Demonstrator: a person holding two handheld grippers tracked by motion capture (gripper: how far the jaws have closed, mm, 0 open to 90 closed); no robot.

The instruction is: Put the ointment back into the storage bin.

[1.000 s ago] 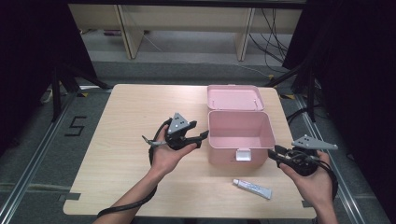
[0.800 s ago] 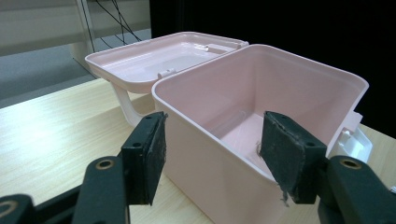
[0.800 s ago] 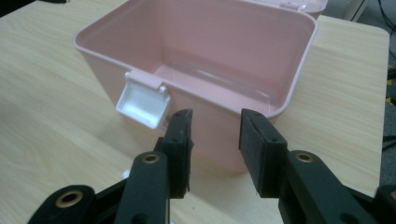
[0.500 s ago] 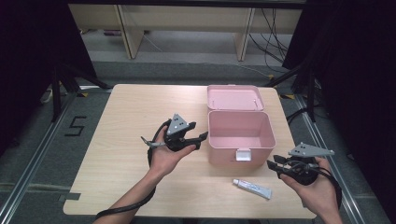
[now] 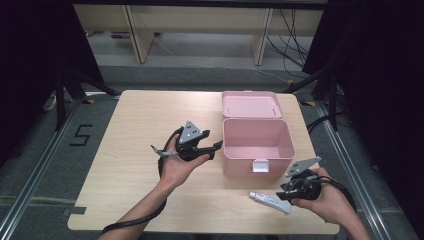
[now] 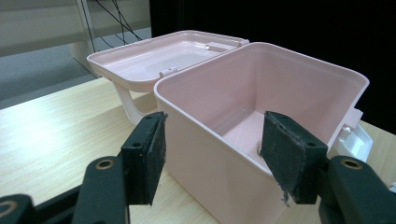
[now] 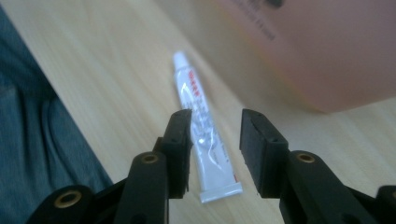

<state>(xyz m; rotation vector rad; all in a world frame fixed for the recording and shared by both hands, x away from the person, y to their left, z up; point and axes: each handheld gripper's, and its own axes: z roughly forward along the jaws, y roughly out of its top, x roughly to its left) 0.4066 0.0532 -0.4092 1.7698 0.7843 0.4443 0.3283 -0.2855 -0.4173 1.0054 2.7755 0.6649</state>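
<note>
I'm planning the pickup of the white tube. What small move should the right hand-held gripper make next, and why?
Probably lower the right hand-held gripper a little further, then close: its open jaws straddle the white tube lying flat on the table, pads not yet pressing it.

Grippers: two, left gripper and right gripper
Pink boxes: one pink box, ahead of the left jaws
White tubes: one white tube, between the right jaws
Desks: one desk

Wooden table on grey floor; "5" floor marking at left (shelving legs behind).
</note>
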